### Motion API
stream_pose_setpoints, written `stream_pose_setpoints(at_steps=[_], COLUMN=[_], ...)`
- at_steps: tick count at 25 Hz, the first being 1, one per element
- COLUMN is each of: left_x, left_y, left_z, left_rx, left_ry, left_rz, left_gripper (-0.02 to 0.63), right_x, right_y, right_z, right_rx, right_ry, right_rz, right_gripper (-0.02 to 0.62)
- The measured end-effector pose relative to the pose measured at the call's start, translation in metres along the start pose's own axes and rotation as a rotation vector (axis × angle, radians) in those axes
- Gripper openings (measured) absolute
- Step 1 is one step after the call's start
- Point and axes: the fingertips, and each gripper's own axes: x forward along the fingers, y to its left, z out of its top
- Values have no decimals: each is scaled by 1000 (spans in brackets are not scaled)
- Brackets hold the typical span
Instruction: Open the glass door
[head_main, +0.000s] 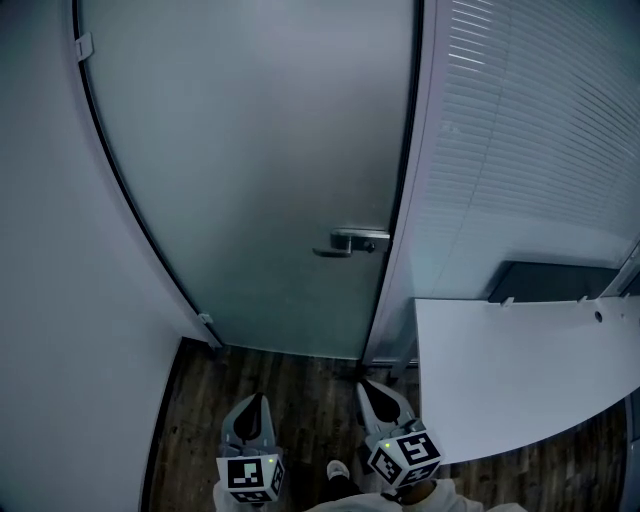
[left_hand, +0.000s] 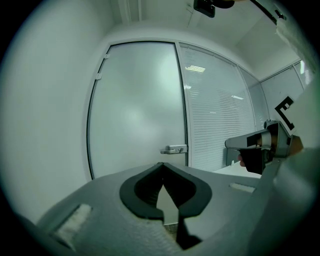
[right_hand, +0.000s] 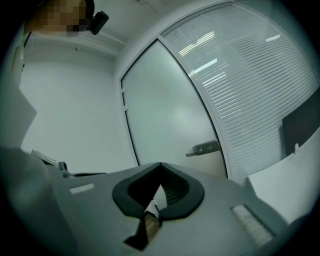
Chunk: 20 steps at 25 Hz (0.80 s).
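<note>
**A:** How far along is this?

**B:** Hardly begun, I'd say. The frosted glass door (head_main: 270, 170) stands closed in its frame, straight ahead. Its handle (head_main: 350, 241) sits level at the right edge, next to the slatted wall panel (head_main: 530, 130).

**A:** And the grippers?

**B:** Both are low over the wood floor (head_main: 300, 385), well apart from the door. The left gripper (head_main: 257, 402) has its jaws together with nothing between them. The right gripper (head_main: 372, 392) looks the same, tips meeting and empty. Neither touches the handle.

**A:** Which one is better placed?

**B:** Probably the right gripper. In the head view it sits almost directly below the handle, just beside the corner of the white bench (head_main: 520, 370).

**A:** So what's left?

**B:** All of it, as I judge it. A gripper has to come up to the handle, press it down, and swing the door. A hinge (head_main: 84, 46) shows on the left edge, so the handle side should be the one that moves. I can't tell whether the door swings toward the person or away.
</note>
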Motion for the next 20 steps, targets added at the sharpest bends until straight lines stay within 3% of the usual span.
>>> stream_pose_setpoints(at_steps=[11, 20], left_x=[80, 159], left_y=[-8, -8], left_z=[13, 12], left_rx=[39, 49], left_ry=[-7, -19], left_rz=[-36, -157], left_gripper=[5, 5], right_x=[54, 86], right_y=[-48, -92], right_z=[23, 18], right_rx=[8, 18], right_ry=[-26, -38], right_rz=[-12, -153], right_gripper=[3, 3])
